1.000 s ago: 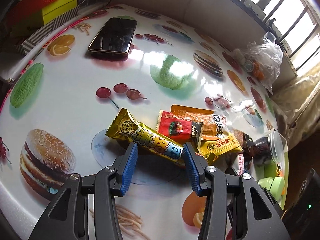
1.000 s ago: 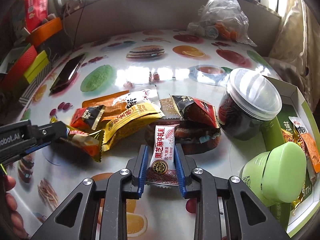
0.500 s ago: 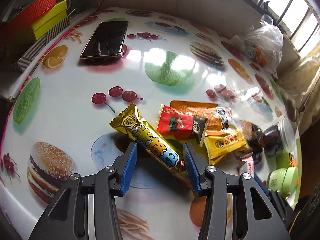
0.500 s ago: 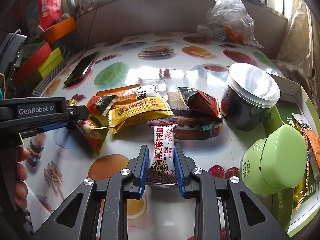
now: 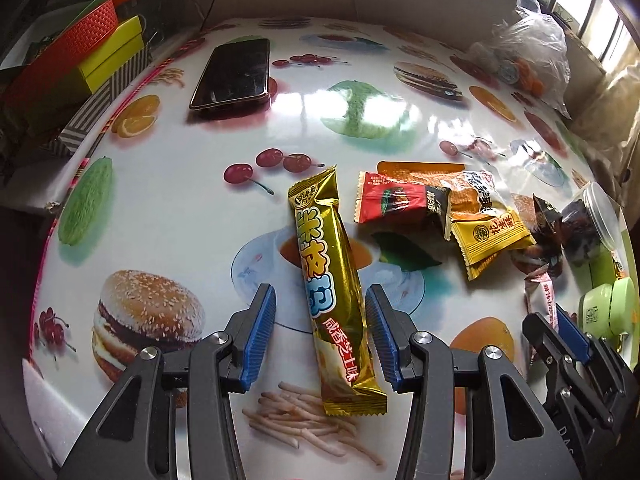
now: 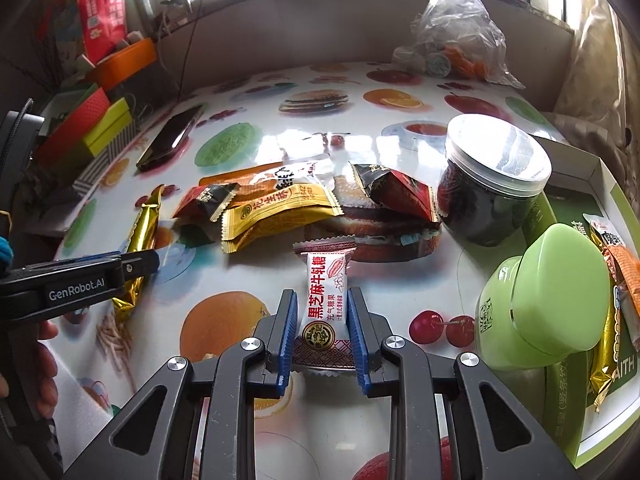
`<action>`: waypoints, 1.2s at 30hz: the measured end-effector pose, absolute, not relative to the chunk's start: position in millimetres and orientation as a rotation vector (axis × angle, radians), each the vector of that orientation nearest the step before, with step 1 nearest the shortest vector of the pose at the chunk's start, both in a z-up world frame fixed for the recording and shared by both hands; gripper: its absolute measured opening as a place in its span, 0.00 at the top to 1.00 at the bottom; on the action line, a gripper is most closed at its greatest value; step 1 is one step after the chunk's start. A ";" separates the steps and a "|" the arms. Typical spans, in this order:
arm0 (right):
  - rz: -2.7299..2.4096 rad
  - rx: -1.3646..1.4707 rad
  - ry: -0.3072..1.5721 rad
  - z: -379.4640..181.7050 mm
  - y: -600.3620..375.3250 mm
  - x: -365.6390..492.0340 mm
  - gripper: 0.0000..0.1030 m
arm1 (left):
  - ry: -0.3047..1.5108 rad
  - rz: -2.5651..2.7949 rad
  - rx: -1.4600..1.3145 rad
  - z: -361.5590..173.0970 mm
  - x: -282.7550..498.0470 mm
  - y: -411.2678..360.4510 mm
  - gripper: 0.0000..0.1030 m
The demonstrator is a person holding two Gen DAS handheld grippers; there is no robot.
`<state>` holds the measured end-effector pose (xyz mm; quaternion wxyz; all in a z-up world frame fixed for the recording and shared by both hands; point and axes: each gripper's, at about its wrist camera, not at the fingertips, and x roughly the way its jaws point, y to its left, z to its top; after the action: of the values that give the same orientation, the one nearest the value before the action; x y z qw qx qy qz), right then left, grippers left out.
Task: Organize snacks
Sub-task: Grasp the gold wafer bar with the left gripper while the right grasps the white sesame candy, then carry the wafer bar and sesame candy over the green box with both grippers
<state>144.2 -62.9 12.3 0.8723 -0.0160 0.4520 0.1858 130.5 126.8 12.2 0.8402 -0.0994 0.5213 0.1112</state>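
A long gold snack bar [image 5: 328, 280] lies lengthwise between the fingers of my left gripper [image 5: 319, 292]. The bar sits close to the right pad, and bare tablecloth shows between it and the left pad, so this gripper is open. In the right wrist view the same bar [image 6: 144, 224] passes under the left gripper [image 6: 136, 264]. My right gripper [image 6: 322, 296] is shut on a small white candy pack [image 6: 324, 292] with red lettering, both pads pressing its sides. A loose pile holds a red pack [image 5: 400, 204], a yellow pack [image 6: 276, 216] and an orange pack.
A dark jar with a clear lid [image 6: 492, 184] and a green tub [image 6: 552, 304] stand at the right beside a green box [image 6: 580, 208] holding snacks. A phone [image 5: 232, 74] lies at the far left, a plastic bag [image 6: 456, 36] at the back. Coloured boxes [image 5: 80, 52] line the left edge.
The gold bar has swung from lying across the left fingertips to lying lengthwise between them, clear of the red pack. The right gripper has drawn the white candy pack slightly back from the pile.
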 end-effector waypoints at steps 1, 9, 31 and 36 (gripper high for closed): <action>0.387 -0.038 0.945 12.3 -62.3 143.8 0.77 | 1.097 0.235 -0.211 12.2 130.1 127.0 0.53; 0.381 -0.053 0.942 11.9 -61.8 141.8 0.77 | 1.069 0.239 -0.186 11.8 122.8 124.9 0.59; 0.369 -0.071 0.936 18.1 -61.0 137.7 0.80 | 1.002 0.231 -0.202 28.7 101.4 127.3 0.77; 0.387 -0.072 0.919 22.9 -58.2 134.0 0.81 | 0.986 0.218 -0.206 35.3 95.4 124.9 0.77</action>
<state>134.0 -58.2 22.9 0.8776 -0.0345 0.4408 0.1856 95.4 124.9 35.3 0.8702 -0.0986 0.4714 0.1041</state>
